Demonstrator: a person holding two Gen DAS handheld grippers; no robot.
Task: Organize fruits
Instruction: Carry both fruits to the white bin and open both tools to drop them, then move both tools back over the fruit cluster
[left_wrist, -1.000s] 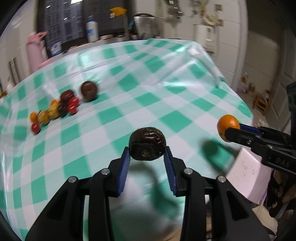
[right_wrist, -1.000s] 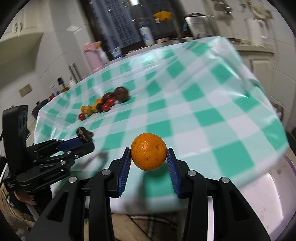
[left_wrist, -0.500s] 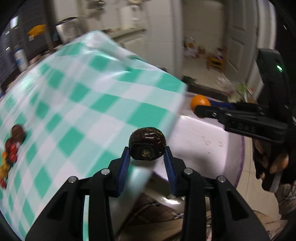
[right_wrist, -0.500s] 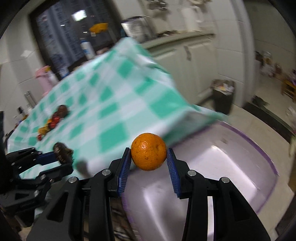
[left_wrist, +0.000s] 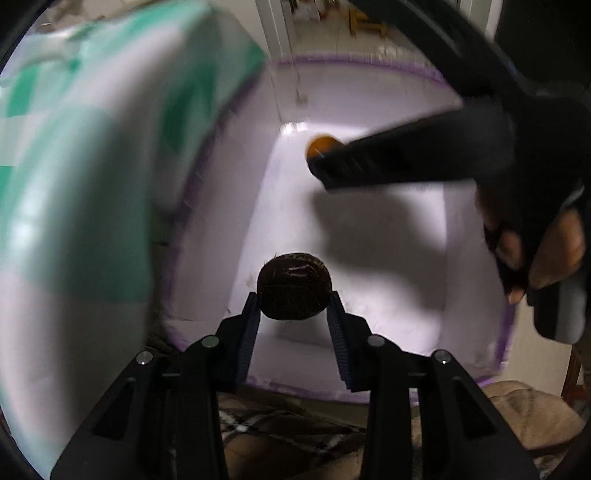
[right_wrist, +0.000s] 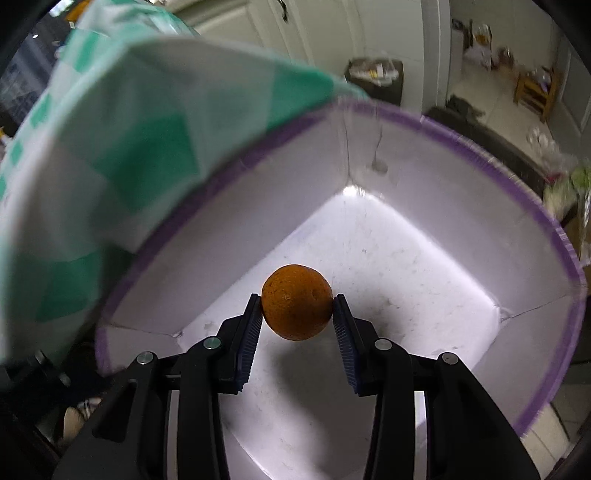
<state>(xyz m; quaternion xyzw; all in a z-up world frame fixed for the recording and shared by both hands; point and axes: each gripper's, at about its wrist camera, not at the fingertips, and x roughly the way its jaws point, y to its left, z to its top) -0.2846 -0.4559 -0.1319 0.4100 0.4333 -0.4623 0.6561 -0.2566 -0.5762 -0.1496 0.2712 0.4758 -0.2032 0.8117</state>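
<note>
Foremost, by size: a green-and-white checked tablecloth (right_wrist: 122, 155), hanging over the table edge at the left of both views and blurred in the left wrist view.

Next: a white bin (right_wrist: 388, 266) with a purple rim, standing below the cloth's edge. Its floor is scuffed and speckled, and nothing lies on the part of it in view. The right wrist view shows its folded corners and the room beyond it, with white cabinet doors, a dark waste bin and a small wooden stool. The left wrist view shows plaid fabric (left_wrist: 280, 428) under the near rim instead.

Next: the right gripper (right_wrist: 297, 314), its blue ribbed pads pinching an orange (right_wrist: 295, 301), round, pitted and matt, held in the air over the bin's floor. Only the left wrist view shows this gripper from outside, as a dark blur with the orange (left_wrist: 320, 144) at its tip and the person's hand (left_wrist: 535, 251) on its grip.

Last: the left gripper (left_wrist: 293, 314), pads clamped on a dark brown fruit (left_wrist: 293, 286), round, with a rough, cracked skin and a paler scar on top, held likewise above the bin's floor.
</note>
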